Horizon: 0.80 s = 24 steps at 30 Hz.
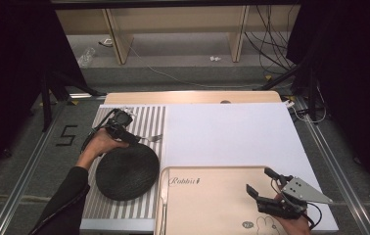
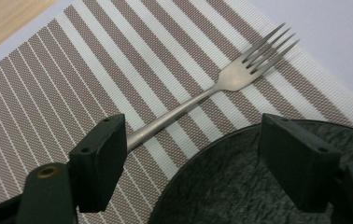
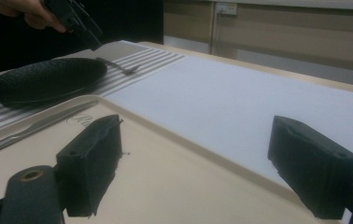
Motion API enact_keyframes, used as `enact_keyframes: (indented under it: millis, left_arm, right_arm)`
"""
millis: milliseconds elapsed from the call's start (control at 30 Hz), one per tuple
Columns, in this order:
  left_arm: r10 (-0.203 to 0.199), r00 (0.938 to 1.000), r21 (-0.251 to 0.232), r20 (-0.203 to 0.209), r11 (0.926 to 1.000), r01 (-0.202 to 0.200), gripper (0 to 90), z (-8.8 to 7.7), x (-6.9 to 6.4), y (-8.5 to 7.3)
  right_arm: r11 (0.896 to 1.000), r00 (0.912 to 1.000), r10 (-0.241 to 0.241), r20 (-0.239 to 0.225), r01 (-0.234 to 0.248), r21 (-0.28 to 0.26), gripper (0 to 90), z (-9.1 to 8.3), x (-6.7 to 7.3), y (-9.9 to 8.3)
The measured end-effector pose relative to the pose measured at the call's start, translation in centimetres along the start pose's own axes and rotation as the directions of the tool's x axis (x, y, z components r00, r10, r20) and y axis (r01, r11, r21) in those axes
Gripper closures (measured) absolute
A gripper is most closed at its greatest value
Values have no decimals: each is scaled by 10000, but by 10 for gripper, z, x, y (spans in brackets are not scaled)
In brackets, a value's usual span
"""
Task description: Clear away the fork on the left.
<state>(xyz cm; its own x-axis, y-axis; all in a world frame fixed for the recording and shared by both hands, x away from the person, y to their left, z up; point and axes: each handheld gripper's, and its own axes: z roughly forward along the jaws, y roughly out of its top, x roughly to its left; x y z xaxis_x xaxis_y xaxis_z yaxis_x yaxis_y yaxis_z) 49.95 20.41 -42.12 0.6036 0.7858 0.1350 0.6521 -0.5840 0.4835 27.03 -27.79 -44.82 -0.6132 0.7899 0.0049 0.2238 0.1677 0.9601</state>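
Observation:
A steel fork (image 2: 221, 86) lies flat on the striped placemat (image 2: 72, 79), tines pointing away from my left gripper (image 2: 193, 126). That gripper's jaws stand wide apart just above the mat. The fork's handle end runs up against the inner face of the left jaw, and no pad presses on it. In the high view the left gripper (image 1: 135, 138) hovers at the far rim of the black plate (image 1: 127, 171), with the fork (image 1: 152, 139) just to its right. My right gripper (image 1: 260, 180) is open over the beige tray (image 1: 207, 205), holding nothing.
A white sheet (image 1: 232, 132) covers the table's middle and right. A long grey utensil (image 3: 34, 126), probably a knife, lies along the tray's left rim. In the right gripper view the black plate (image 3: 44, 81) and the left gripper (image 3: 79, 23) sit at the far left.

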Motion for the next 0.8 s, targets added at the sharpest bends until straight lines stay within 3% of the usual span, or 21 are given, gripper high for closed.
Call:
enact_keyframes:
  millis: [300, 600, 800]
  left_arm:
    - [322, 9995, 506, -30, 9982, -320, 247, 14, 11, 7]
    - [774, 9970, 1240, -50, 9893, -762, 256, 29, 11, 15]
    - [937, 9956, 1461, 35, 9849, -932, 282, 35, 14, 22]
  right_arm:
    - [10000, 10000, 20, -53, -20, 4, 184, 0, 0, 0]
    - [10000, 10000, 20, -72, -20, 1, 184, 1, 0, 0]
    - [10000, 9999, -59, -96, 60, 61, 184, 1, 1, 0]
